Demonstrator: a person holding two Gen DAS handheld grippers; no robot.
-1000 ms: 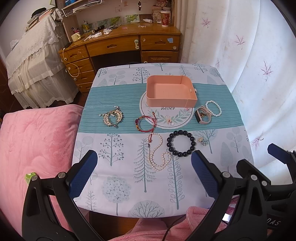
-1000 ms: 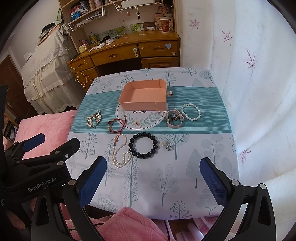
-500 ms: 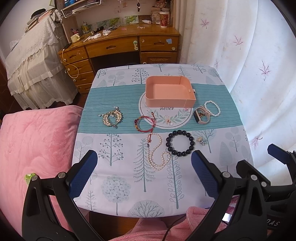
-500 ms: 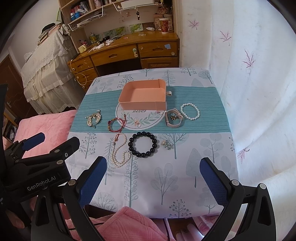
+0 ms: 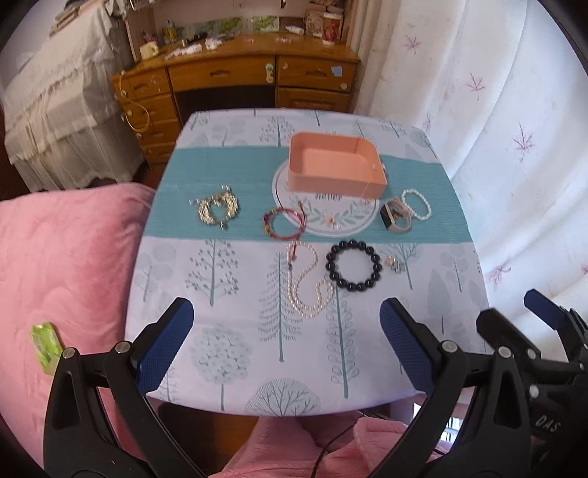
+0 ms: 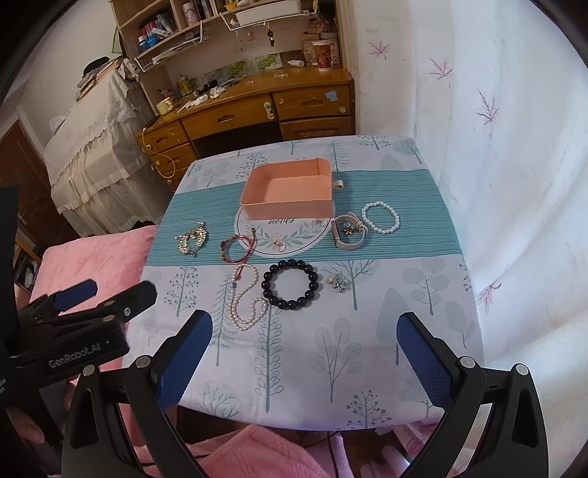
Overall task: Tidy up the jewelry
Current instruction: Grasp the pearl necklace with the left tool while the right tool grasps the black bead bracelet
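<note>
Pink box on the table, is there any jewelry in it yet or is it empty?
Empty. The pink box shows only its bare floor in both views; the black bead bracelet and other pieces lie outside.

Wooden desk (image 6: 257, 110) with drawers, shelves (image 6: 205, 22) above, lace-draped furniture (image 6: 95, 147), leaf-print white curtain (image 6: 496, 147), daylight

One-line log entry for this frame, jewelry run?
phase: pre-grasp | left gripper: open, empty | right gripper: open, empty | pink box: empty | black bead bracelet: on tablecloth

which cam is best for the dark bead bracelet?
Right wrist: the dark bead bracelet is sharp, unoccluded and near frame centre, individual beads distinct. Left wrist shows the whole loop too, but motion-blurred and smaller.
</note>
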